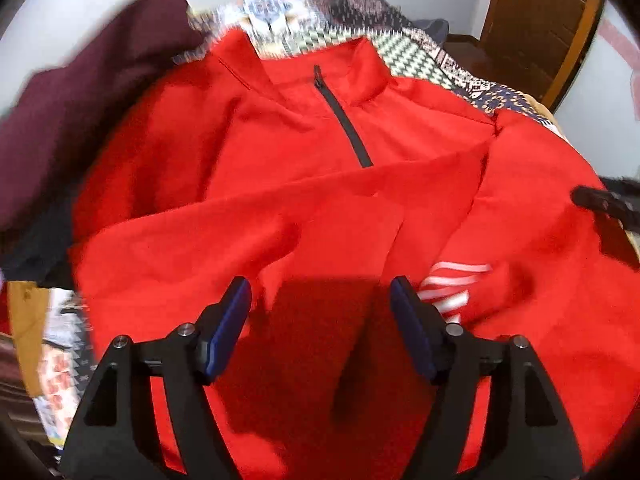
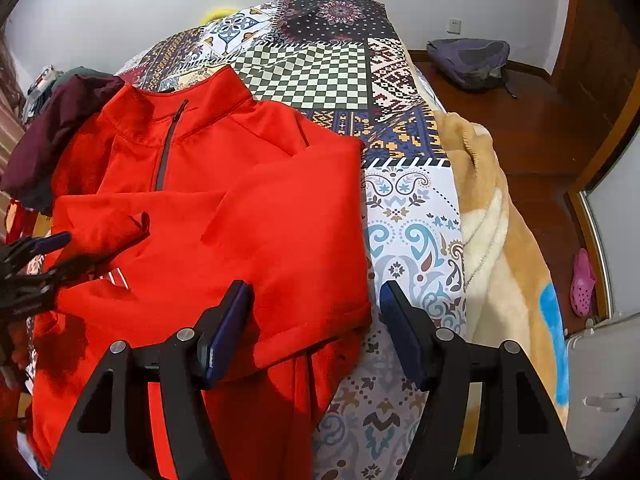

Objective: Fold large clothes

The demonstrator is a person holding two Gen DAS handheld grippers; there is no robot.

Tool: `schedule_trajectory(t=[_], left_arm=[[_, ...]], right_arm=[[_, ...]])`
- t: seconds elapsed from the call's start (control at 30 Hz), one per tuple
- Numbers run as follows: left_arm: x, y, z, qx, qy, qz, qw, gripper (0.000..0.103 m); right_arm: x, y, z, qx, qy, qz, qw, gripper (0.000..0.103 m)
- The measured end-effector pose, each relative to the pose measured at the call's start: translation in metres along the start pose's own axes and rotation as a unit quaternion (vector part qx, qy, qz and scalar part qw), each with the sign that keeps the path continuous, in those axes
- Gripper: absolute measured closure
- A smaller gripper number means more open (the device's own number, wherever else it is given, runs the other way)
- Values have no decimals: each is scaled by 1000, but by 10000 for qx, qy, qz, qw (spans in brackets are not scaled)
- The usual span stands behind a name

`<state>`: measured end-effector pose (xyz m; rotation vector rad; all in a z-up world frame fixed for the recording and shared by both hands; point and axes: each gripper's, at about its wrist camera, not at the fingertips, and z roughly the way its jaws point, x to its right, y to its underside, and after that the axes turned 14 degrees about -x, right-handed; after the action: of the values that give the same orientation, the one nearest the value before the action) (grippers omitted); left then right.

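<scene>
Red pullover [image 2: 224,208] lies front-up on the patchwork bedspread [image 2: 320,68], dark zipper [image 2: 166,148] toward the collar, both sleeves crossed over the chest; a maroon garment [image 2: 52,128] is bunched just left of its collar and a tan blanket [image 2: 496,240] runs along the bed edge well to its right. Left gripper [image 1: 320,312] sits above the pullover's lower left part, jaws wide, nothing between them. Right gripper [image 2: 314,320] is over the pullover's right edge, jaws wide, straddling the folded sleeve cuff [image 2: 316,328] without pinching it.
</scene>
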<state>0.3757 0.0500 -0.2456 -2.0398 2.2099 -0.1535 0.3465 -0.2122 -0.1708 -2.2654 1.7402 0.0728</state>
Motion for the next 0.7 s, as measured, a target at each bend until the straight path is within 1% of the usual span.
schedule_trajectory(t=[0.03, 0.07, 0.1, 0.13, 0.17, 0.2, 0.27, 0.3, 0.37, 0.4, 0.43, 0.57, 0.6, 0.67, 0.7], left_arm=[[-4, -4, 6, -100, 203, -86, 9997, 34], [-8, -8, 13, -211, 496, -192, 9984, 39], [-11, -10, 16, -282, 747, -283, 9964, 49], [-16, -13, 20, -323, 964, -423, 9939, 53], [-20, -14, 20, -289, 1035, -515, 9929, 64], [-24, -15, 15, -231, 1118, -560, 9919, 76], [-29, -12, 3, -52, 1294, -555, 9900, 88], [-31, -10, -5, 79, 1281, -538, 9903, 91], [-36, -2, -29, 462, 1040, -537, 9921, 91], [-39, 2, -38, 588, 941, -482, 9926, 91], [-44, 10, -55, 843, 839, -530, 9915, 91], [-68, 39, -99, 1471, 584, -895, 9833, 91], [-75, 45, -104, 1521, 625, -973, 9816, 88], [-89, 60, -108, 1478, 759, -1065, 9803, 85], [-92, 64, -107, 1430, 709, -1090, 9811, 81]], right_arm=[[0, 0, 0, -3, 4, 1, 10000, 39], [0, 0, 0, -6, 7, 3, 10000, 39], [0, 0, 0, -10, 8, 1, 10000, 39], [0, 0, 0, -11, 4, 0, 10000, 39], [0, 0, 1, -14, -4, 2, 10000, 39], [0, 0, 1, -16, -9, 5, 10000, 39], [0, -1, 1, -17, -10, 0, 10000, 39], [0, -1, 2, -18, 0, -4, 10000, 39], [0, -1, 2, -20, 35, -13, 10000, 38], [-1, -1, 2, -23, 63, -23, 10000, 38], [-2, -1, 3, -27, 93, -29, 9999, 38], [-7, -2, 3, -42, 277, -85, 9996, 37], [-8, -2, 3, -49, 279, -92, 9996, 36], [-10, -2, 4, -76, 330, -94, 9994, 36], [-11, -2, 4, -79, 379, -106, 9992, 36]])
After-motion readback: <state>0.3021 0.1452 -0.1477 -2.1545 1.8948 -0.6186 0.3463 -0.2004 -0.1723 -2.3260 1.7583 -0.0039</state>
